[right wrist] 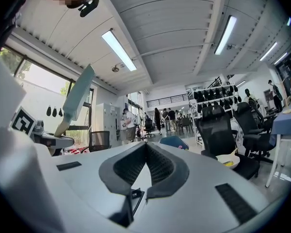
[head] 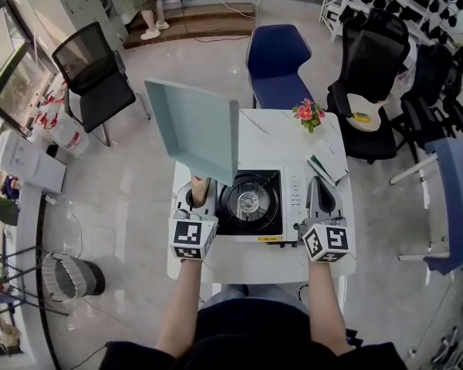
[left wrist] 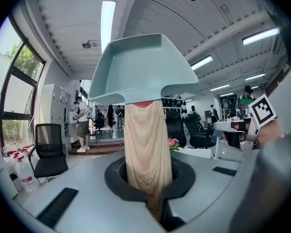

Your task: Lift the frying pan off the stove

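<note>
A pale teal square frying pan (head: pixel 197 129) is tilted up in the air over the left part of the portable gas stove (head: pixel 251 200), clear of the burner. My left gripper (head: pixel 199 195) is shut on the pan's wooden handle (head: pixel 201 185). In the left gripper view the handle (left wrist: pixel 146 149) runs straight out from between the jaws of the left gripper (left wrist: pixel 155 198) to the pan (left wrist: pixel 140 67). My right gripper (head: pixel 318 191) hovers right of the stove. Its pads meet with nothing between them in the right gripper view, where the right gripper (right wrist: pixel 144 152) points level and the pan (right wrist: pixel 80 98) shows at the left.
The stove stands on a small white table (head: pixel 255 257). A flower pot (head: pixel 309 112) and a booklet (head: pixel 328 164) lie at its far right. A blue chair (head: pixel 276 64) and black office chairs (head: pixel 374 60) stand behind. A person (head: pixel 147 2) stands far back.
</note>
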A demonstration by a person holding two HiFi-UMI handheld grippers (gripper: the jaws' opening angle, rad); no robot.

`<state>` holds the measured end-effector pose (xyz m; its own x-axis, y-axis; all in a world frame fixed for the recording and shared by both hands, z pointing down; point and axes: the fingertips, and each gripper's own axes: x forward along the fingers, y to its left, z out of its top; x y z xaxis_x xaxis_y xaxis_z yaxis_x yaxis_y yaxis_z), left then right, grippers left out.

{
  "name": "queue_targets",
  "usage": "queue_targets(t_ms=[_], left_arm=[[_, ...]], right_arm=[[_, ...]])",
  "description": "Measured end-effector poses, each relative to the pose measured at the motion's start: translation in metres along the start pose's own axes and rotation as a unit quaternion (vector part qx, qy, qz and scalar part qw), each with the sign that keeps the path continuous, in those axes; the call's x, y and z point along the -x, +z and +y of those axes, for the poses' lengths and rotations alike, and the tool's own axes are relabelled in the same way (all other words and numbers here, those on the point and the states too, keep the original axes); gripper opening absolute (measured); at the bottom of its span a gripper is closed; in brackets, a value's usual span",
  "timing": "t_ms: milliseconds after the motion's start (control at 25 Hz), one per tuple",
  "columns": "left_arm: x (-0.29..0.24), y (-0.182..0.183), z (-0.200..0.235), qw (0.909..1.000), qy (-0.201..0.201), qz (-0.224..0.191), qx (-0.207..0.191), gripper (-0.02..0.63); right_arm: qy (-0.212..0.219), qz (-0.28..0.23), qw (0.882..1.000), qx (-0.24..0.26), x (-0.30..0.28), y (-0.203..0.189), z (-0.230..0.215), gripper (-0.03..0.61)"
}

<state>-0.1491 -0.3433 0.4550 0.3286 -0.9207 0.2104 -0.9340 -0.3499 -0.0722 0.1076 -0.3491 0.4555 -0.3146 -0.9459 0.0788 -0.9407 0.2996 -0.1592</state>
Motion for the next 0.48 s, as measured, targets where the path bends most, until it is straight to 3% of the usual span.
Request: queue_targets(t_ms=[480], left_arm=[[0.013, 0.001, 0.0, 0.9984, 0.029, -0.046, 0.015, 0.023]], right_arm=[[-0.011, 0.0, 1.0, 0.014, 0.015, -0.008, -0.006, 0.003]])
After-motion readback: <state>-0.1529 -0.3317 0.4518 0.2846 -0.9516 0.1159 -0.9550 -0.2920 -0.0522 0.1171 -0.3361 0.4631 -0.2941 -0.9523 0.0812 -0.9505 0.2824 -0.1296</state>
